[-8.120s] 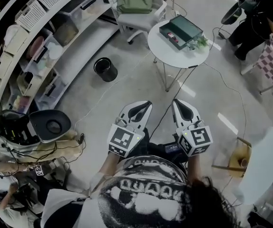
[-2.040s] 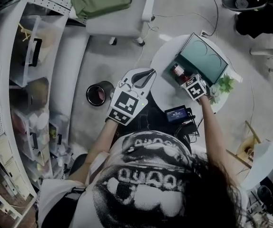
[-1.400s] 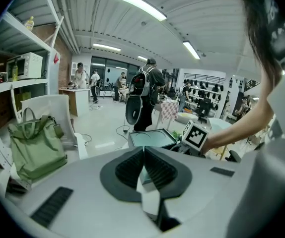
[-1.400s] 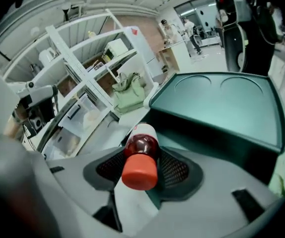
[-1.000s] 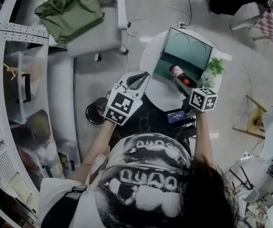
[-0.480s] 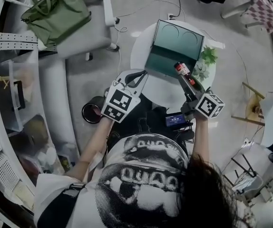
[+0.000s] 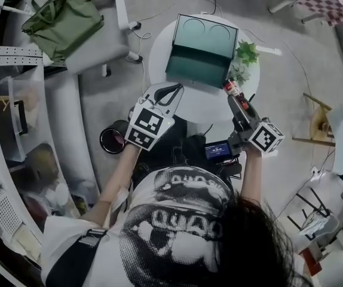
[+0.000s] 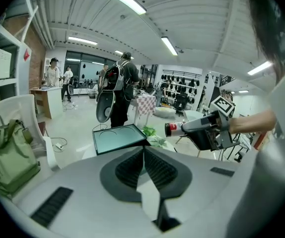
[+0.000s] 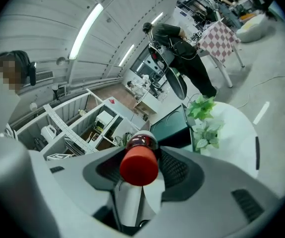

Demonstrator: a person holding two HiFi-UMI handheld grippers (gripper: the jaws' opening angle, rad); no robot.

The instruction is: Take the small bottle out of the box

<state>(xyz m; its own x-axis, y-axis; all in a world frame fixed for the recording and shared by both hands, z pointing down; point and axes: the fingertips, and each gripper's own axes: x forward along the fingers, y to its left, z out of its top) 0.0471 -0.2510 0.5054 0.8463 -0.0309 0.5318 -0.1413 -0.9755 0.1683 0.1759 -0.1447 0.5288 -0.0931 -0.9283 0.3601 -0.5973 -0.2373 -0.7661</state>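
The small bottle (image 7: 232,93) has a red cap and a dark body. My right gripper (image 7: 236,102) is shut on it and holds it in the air over the near right edge of the round white table (image 7: 159,61), outside the open green box (image 7: 202,40). In the right gripper view the red cap (image 9: 139,165) sticks out between the jaws, with the box (image 9: 175,120) beyond. My left gripper (image 7: 179,88) hovers at the table's near left edge, shut on nothing. The left gripper view shows its closed jaws (image 8: 143,150), the box (image 8: 117,138) and the held bottle (image 8: 175,129).
A small green plant (image 7: 243,57) stands right of the box. A white chair with a green bag (image 7: 64,20) is at the far left, by shelving. A black bin (image 7: 113,140) sits on the floor under my left arm. People stand in the room beyond.
My right gripper has lifted the bottle out of the box and carried it right, toward the table's near edge. The left gripper has drifted slightly along the table's edge.
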